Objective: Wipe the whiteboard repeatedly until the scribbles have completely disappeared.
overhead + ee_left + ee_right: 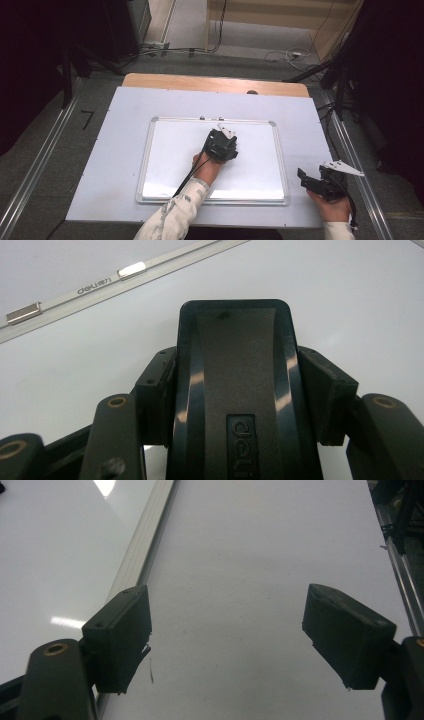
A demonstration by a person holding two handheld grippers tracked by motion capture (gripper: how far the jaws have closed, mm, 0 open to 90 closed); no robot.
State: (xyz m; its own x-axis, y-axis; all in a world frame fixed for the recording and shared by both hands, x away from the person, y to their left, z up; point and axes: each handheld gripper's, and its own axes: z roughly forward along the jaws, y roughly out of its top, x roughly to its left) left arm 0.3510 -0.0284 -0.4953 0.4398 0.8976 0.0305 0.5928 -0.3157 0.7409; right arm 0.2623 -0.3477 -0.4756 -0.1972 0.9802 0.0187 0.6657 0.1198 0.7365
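Observation:
A white whiteboard [165, 165] with a silver frame lies flat in the middle of the table. My left gripper [220, 141] hovers over its upper middle, shut on a black whiteboard eraser [235, 390] marked "deli". In the left gripper view both pads [160, 385] press the eraser's sides, and the board's top frame [100, 282] with two metal clips runs beyond it. My right gripper [305, 180] rests on the table just right of the board's lower right corner. Its jaws stand open and empty [230, 635], with the board's frame [145, 545] at their left.
A pale grey mat [115, 175] covers the wooden table [210, 82], whose far edge shows. Metal rails [40, 165] run along the floor on both sides. Cables [280, 55] and dark stands [345, 75] lie beyond and to the right.

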